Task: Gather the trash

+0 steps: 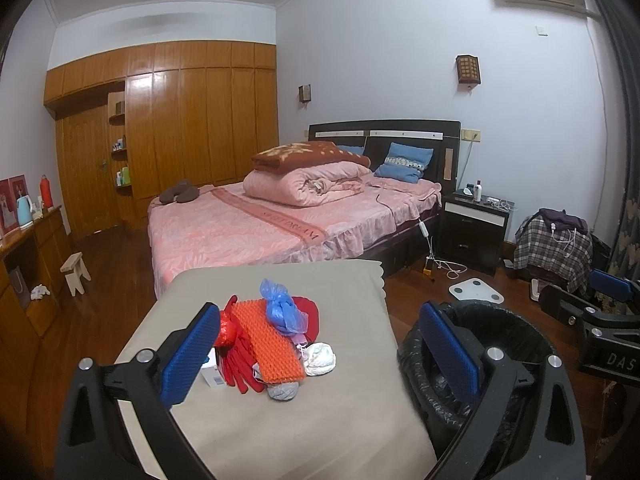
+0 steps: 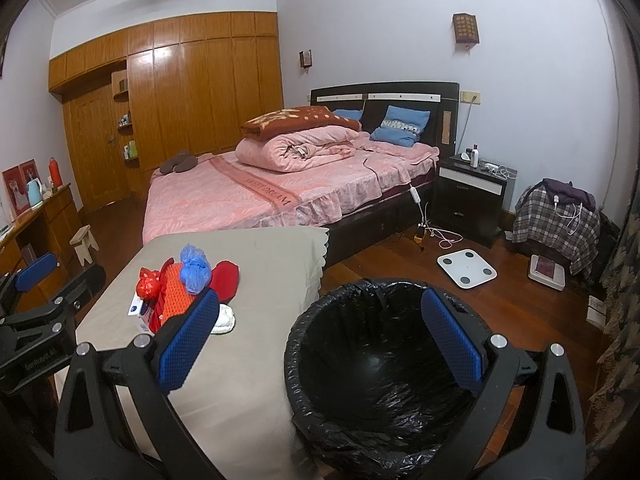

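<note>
Pink-covered bed [image 2: 256,196]; white scale [image 2: 467,268]

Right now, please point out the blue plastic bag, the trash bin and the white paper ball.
blue plastic bag [image 1: 280,306], left wrist view, on its knotted middle.
trash bin [image 2: 380,364], right wrist view, on its black liner inside.
white paper ball [image 1: 320,358], left wrist view, on its centre.

The band across the pink bedspread [image 2: 276,194] carries the words "SWEET DREAM", seen upside down from this side. The black body of the right gripper [image 1: 612,356] shows the white letters "DAS", cut off at the picture edge. Lettering on the left gripper [image 2: 38,360] and on the small blue-and-white box [image 2: 138,308] is too small to read.
</note>
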`<action>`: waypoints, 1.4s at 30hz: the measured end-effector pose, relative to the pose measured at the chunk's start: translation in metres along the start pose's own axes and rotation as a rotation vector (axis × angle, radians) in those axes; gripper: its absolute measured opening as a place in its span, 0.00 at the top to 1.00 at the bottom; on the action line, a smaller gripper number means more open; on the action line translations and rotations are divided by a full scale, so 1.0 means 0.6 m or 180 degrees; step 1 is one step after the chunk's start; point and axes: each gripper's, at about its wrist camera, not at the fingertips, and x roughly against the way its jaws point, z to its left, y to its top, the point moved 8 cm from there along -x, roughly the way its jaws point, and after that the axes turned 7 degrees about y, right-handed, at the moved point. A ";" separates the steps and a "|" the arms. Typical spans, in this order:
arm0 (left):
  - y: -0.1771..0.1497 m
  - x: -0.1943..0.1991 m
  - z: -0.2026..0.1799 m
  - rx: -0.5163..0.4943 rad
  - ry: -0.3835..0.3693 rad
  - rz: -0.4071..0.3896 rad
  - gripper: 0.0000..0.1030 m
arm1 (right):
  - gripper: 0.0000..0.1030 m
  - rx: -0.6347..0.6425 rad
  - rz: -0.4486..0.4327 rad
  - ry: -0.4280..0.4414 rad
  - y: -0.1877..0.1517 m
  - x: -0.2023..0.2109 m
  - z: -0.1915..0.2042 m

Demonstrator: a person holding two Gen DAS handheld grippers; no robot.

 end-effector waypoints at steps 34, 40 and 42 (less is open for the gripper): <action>0.004 -0.158 0.125 0.0170 0.0413 0.0222 0.06 | 0.05 0.0148 0.0167 0.0394 0.053 -0.210 0.098; -0.009 -0.214 0.161 0.0189 0.0502 0.0289 0.06 | 0.05 0.0205 0.0222 0.0513 0.054 -0.275 0.136; -0.018 -0.235 0.179 0.0203 0.0536 0.0314 0.06 | 0.05 0.0200 0.0266 0.0566 0.049 -0.301 0.149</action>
